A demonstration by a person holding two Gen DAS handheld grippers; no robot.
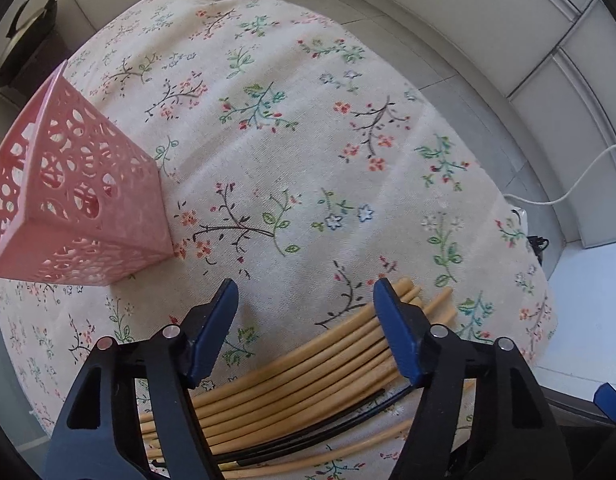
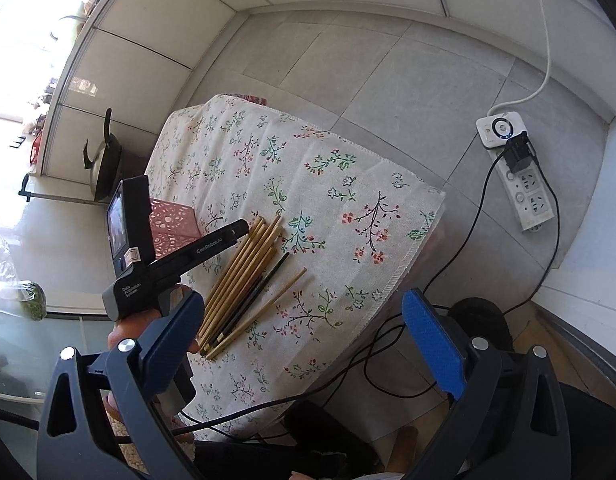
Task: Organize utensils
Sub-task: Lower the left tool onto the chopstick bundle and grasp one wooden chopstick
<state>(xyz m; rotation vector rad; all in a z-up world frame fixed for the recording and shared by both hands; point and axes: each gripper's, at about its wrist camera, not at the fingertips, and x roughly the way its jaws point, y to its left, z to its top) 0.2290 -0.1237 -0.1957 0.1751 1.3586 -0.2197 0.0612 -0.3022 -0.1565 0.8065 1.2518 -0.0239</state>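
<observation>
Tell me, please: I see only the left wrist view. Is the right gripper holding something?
Observer: No. The right gripper is open, with nothing between its fingers.
Operator: Do all chopsticks lie in one bundle?
Observer: Almost. One bamboo chopstick lies apart from the bundle, on the side away from the pink basket.
Operator: I see a white cable at my right edge. Where does it go?
Observer: The white cable runs into a white power strip on the floor beside the table, which has a black plug in it.
</observation>
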